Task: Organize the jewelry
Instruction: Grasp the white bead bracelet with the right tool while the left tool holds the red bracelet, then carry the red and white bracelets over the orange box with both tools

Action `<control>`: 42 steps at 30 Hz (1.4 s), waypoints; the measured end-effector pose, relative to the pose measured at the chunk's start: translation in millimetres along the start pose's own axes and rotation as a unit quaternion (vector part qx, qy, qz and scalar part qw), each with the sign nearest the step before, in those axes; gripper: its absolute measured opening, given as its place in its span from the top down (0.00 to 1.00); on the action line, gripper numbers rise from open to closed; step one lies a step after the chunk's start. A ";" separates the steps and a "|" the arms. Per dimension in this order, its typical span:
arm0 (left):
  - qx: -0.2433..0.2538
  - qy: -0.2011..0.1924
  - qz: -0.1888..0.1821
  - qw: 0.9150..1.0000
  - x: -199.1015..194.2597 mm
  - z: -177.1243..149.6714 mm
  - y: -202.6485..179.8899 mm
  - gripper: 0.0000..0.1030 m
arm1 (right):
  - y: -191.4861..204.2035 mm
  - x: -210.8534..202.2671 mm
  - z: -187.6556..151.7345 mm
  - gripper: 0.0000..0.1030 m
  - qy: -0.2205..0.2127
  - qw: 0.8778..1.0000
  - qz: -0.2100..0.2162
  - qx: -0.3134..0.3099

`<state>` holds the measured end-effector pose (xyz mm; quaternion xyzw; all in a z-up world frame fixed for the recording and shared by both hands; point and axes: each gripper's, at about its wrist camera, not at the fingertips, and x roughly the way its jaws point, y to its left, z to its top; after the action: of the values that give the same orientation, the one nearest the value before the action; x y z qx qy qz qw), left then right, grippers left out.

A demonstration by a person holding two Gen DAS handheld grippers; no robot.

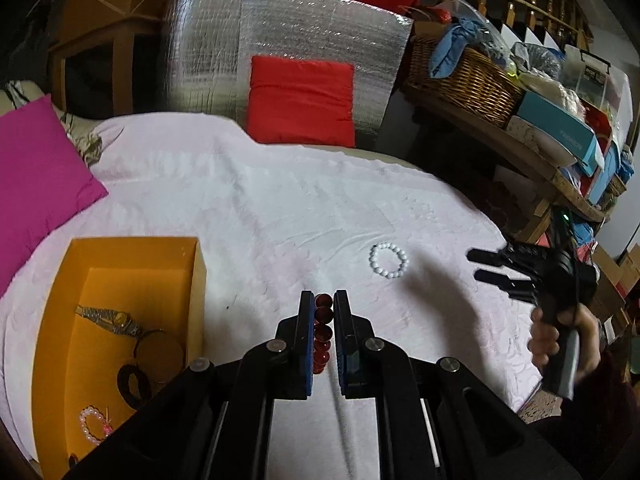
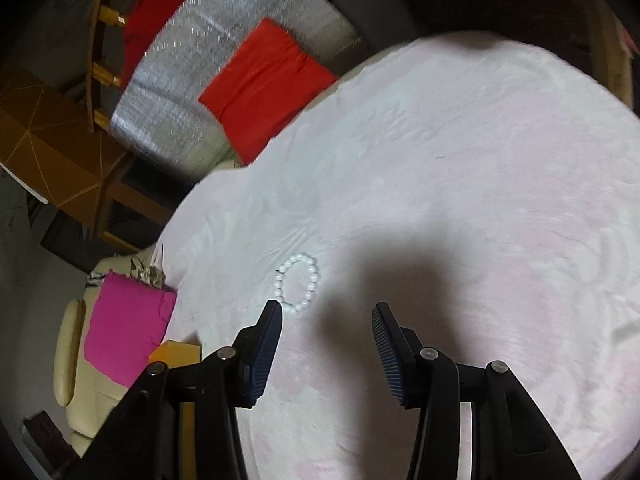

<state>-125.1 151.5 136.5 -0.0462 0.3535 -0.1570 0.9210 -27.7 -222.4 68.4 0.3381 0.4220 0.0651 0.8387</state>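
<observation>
A dark red bead bracelet (image 1: 323, 334) is clamped in the left gripper (image 1: 324, 300) above the pink bedspread (image 1: 280, 208). It should travel left and drop gently into the orange box (image 1: 192, 280), which holds a watch (image 1: 108, 319), dark bangles (image 1: 134, 384) and a pink bracelet (image 1: 93, 426). The right gripper (image 2: 326, 314) hangs apart beside the white bracelet (image 2: 298, 282).

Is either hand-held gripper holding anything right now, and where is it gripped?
The left hand-held gripper pinches a red bead bracelet along one side of its loop. The right hand-held gripper is open, holding nothing.
</observation>
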 end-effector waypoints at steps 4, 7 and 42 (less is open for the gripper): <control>-0.011 0.005 0.002 1.000 5.7 -0.8 9.1 0.91 | 25.4 46.4 2.6 0.51 0.015 0.999 -0.025 -0.034; -0.008 0.006 0.009 1.000 6.3 1.1 13.3 0.91 | 38.7 73.3 -4.1 0.51 0.015 0.996 -0.058 -0.072; 0.026 -0.040 0.196 0.980 -55.6 -6.5 36.2 0.91 | 173.4 51.2 -82.3 0.89 -0.075 0.966 -0.001 -0.248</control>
<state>-159.1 203.8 160.0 0.0414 0.3146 0.0192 0.9481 -26.5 -27.7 108.2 0.1228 0.3284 0.1414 0.9258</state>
